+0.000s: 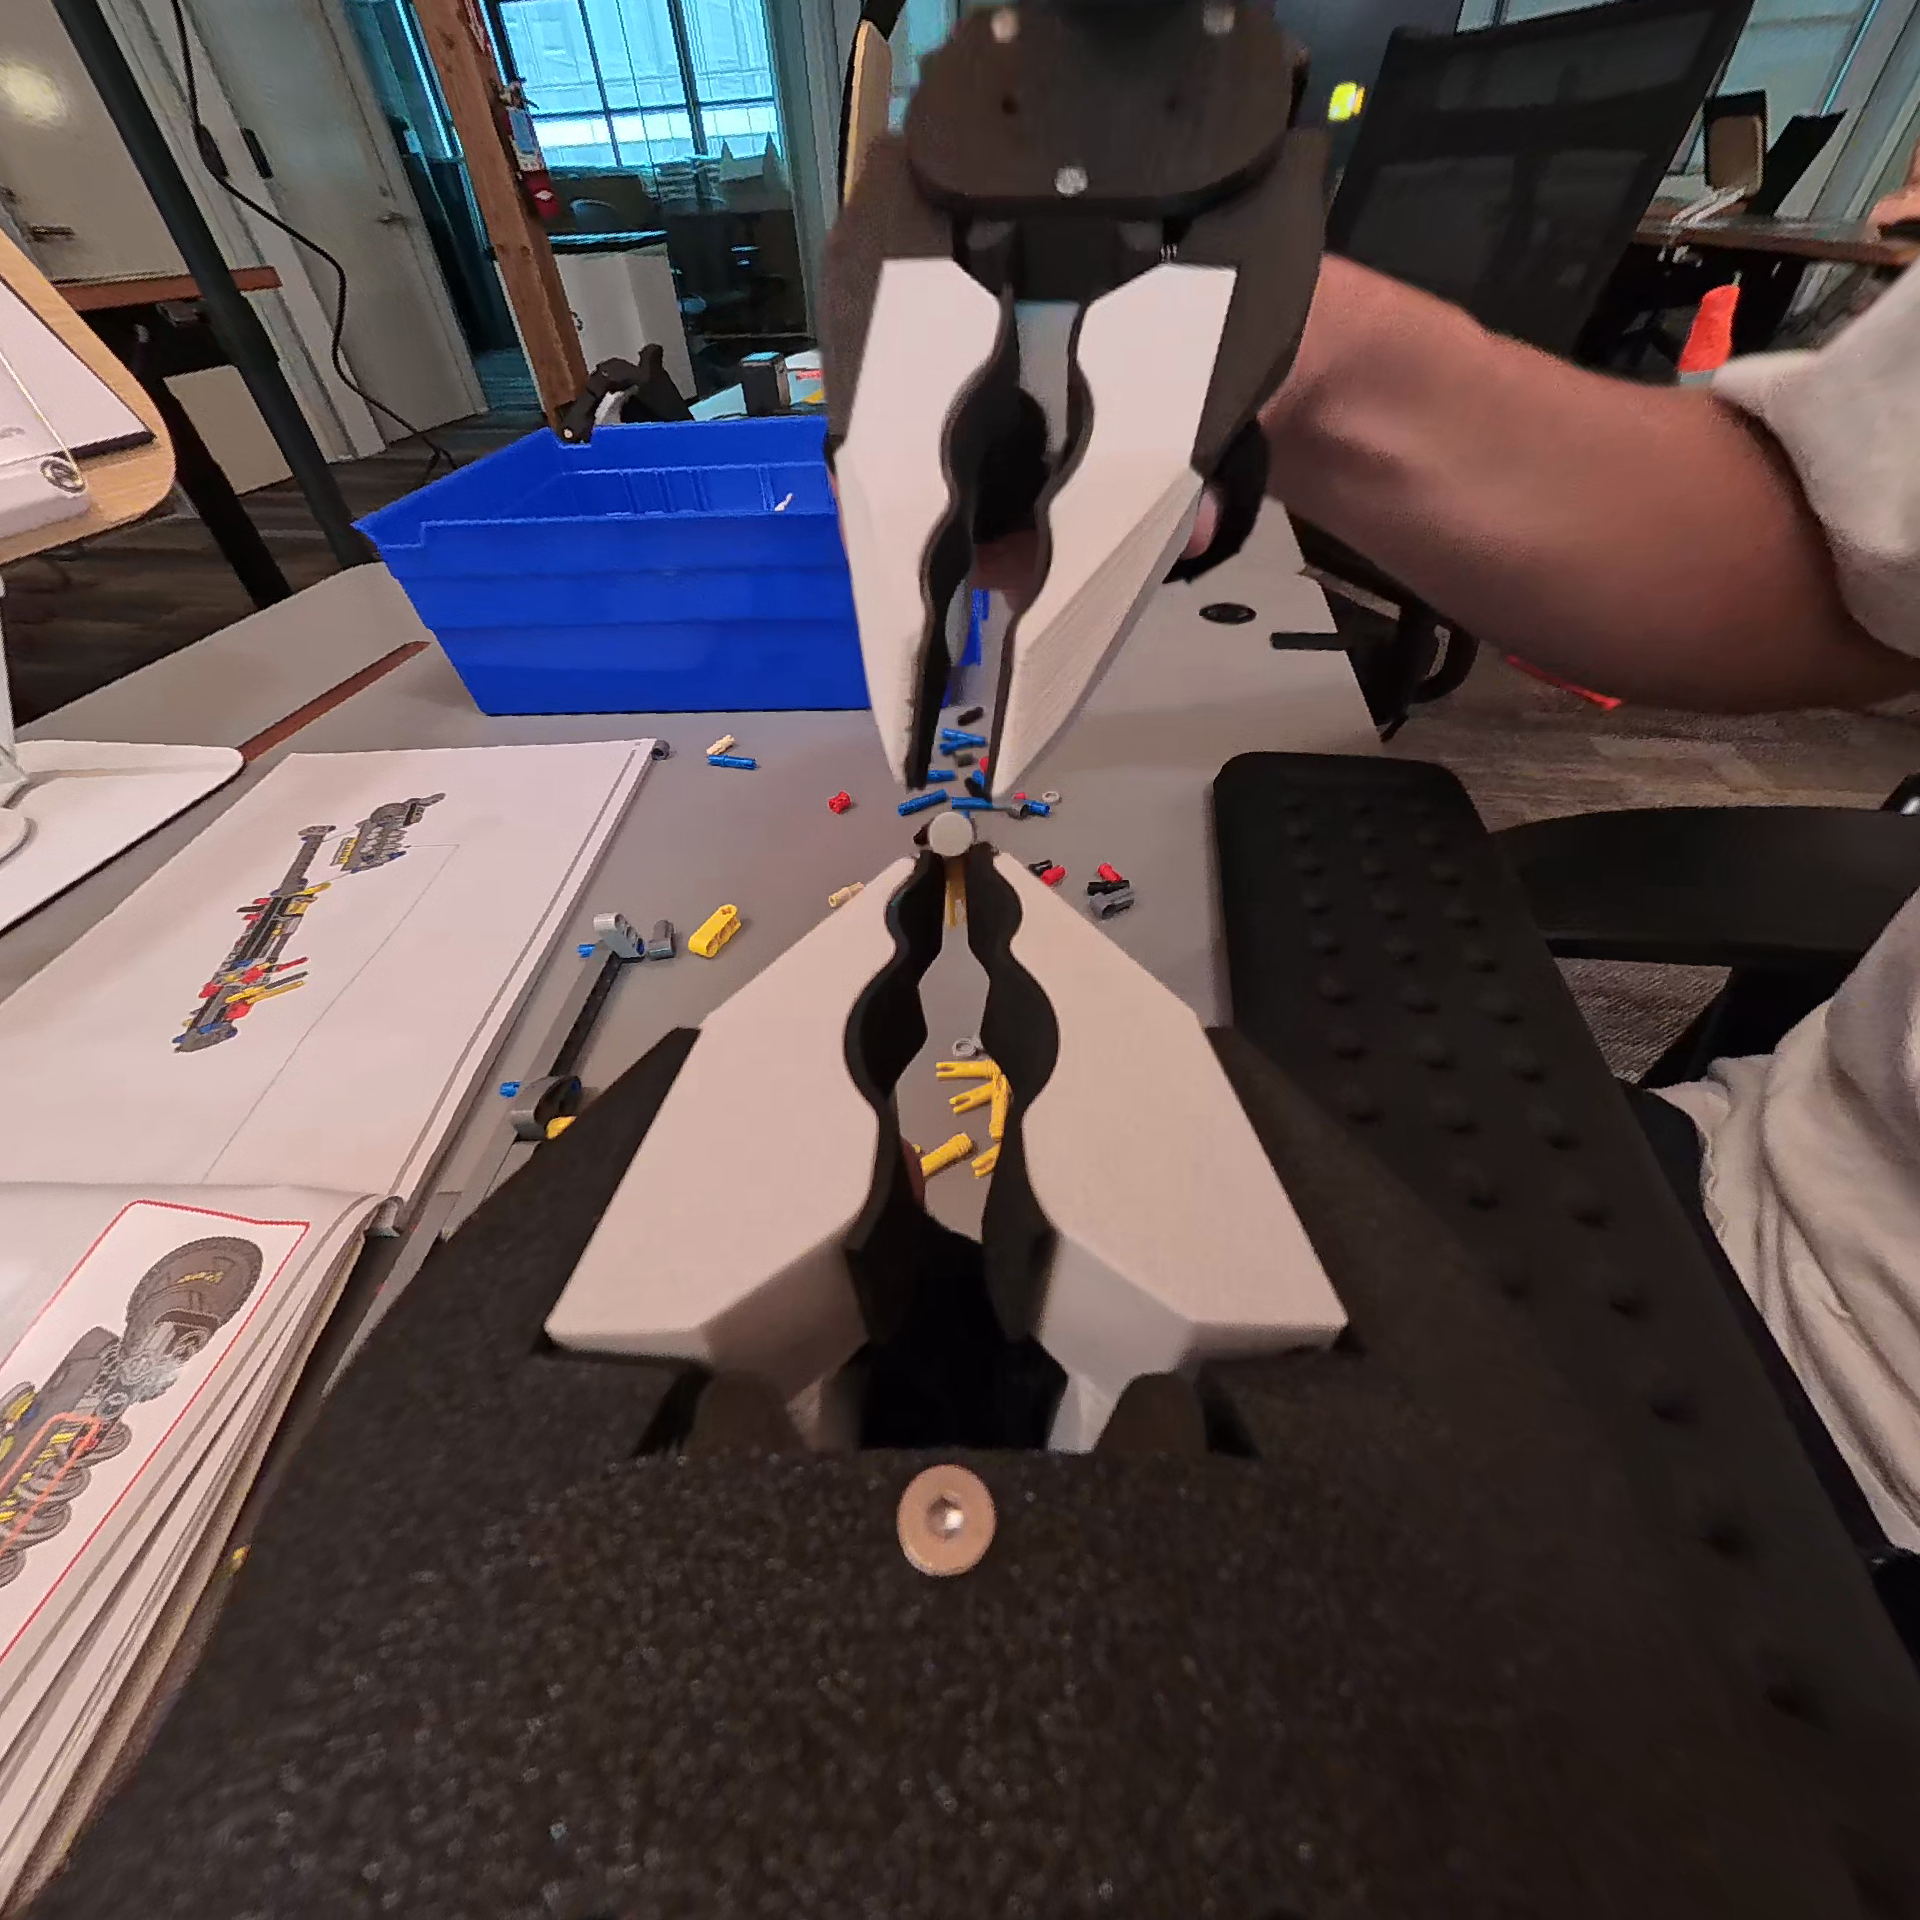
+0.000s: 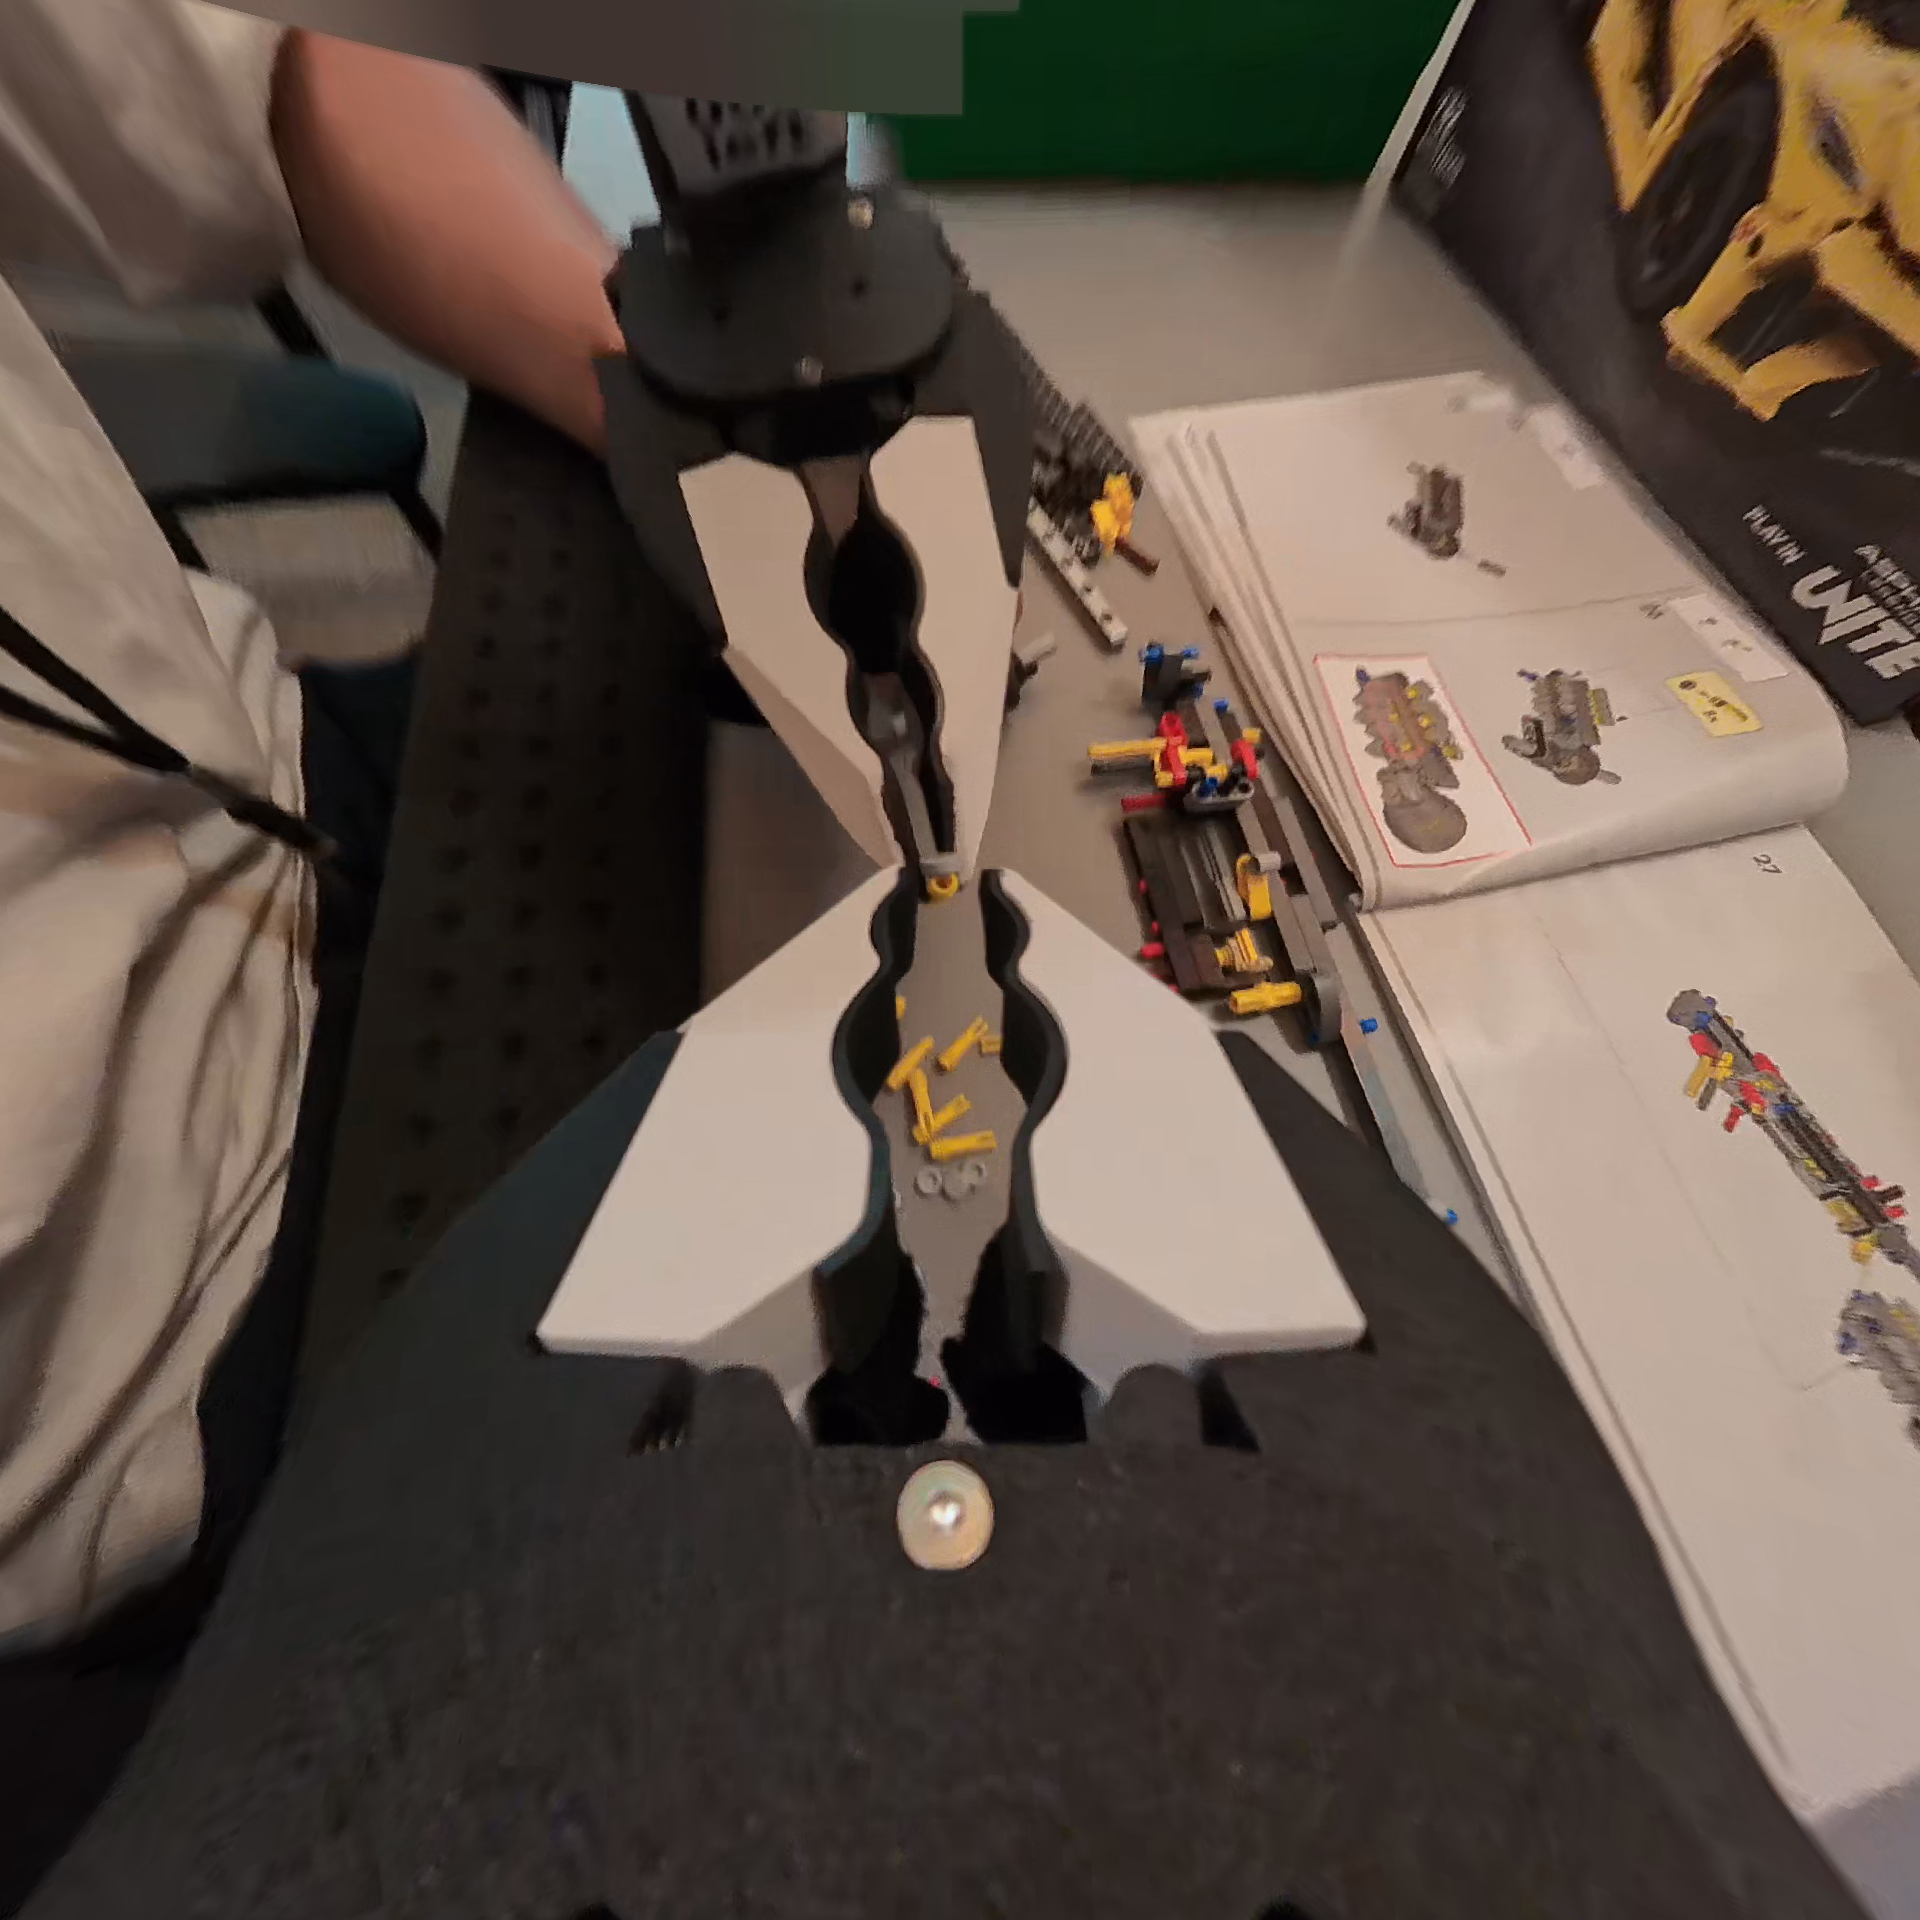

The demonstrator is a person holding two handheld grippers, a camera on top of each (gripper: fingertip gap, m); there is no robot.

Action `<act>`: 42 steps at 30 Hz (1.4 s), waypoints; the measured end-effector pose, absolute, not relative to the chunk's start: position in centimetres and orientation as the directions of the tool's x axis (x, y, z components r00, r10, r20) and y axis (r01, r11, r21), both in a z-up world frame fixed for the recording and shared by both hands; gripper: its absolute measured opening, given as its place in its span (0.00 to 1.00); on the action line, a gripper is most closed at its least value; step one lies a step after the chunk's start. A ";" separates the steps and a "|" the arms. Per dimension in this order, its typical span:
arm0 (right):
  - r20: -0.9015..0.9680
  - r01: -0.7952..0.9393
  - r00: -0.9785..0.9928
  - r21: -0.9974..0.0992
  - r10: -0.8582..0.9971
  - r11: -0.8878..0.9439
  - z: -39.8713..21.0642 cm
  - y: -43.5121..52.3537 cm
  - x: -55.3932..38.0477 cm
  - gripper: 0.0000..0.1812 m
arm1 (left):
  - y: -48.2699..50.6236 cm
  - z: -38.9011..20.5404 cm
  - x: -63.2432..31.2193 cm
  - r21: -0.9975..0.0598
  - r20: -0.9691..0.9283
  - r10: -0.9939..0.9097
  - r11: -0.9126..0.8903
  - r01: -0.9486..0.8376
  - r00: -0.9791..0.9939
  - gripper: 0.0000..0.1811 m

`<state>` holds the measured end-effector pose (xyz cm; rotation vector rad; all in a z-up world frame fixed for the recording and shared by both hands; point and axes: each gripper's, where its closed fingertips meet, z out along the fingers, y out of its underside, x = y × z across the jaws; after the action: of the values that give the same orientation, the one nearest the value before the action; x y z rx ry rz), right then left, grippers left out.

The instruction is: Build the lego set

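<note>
Left wrist view shows a grey table in an office with windows behind. A blue bin stands at the far side, open manuals lie along the left, and a black chair closes off the right edge. Bare table is left only in the middle, strewn with blue pins and yellow pins.

The two grippers meet tip to tip above this gap. The left gripper pinches a grey piece with a yellow pin under it. The right gripper, held by a forearm reaching in from the right, is pressed onto a yellow pin. The half-built frame lies beside the manuals.
</note>
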<state>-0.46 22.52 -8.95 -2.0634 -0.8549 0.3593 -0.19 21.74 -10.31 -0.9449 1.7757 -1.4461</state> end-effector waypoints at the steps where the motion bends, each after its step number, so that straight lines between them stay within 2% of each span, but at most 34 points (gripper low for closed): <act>1: 0.058 0.479 0.705 -0.774 0.707 -0.415 -9.1 22.4 -0.5 0.07 | 21.7 -10.4 -0.2 -0.981 -0.054 -0.847 0.143 -0.129 -0.528 0.02; 8: 0.064 0.643 0.607 -0.625 0.792 -0.442 -10.7 22.1 -0.8 0.07 | 21.3 -10.9 -0.2 -0.975 -0.084 -0.841 0.181 -0.132 -0.535 0.02; 16: 0.118 0.674 0.595 -0.613 0.795 -0.413 -10.0 22.5 -0.5 0.07 | 21.3 -11.2 -0.2 -0.971 -0.088 -0.838 0.192 -0.140 -0.538 0.02; 28: 0.054 0.690 0.566 -0.578 0.823 -0.436 -10.2 22.1 -0.9 0.06 | 21.3 -11.5 -0.1 -0.963 -0.132 -0.838 0.236 -0.133 -0.530 0.02; 36: -0.039 0.766 0.547 -0.380 0.836 -0.519 -10.2 21.9 -0.4 0.08 | 21.2 -12.0 0.0 -0.936 -0.233 -0.833 0.332 -0.115 -0.502 0.02; 42: -0.078 0.790 0.537 -0.303 0.840 -0.533 -10.5 22.2 -0.4 0.08 | 21.4 -11.8 0.0 -0.936 -0.243 -0.836 0.335 -0.107 -0.493 0.02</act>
<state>-0.38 22.20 -10.53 -2.5443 -1.3737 0.3159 0.02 21.36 -11.78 -0.8332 1.8395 -1.2112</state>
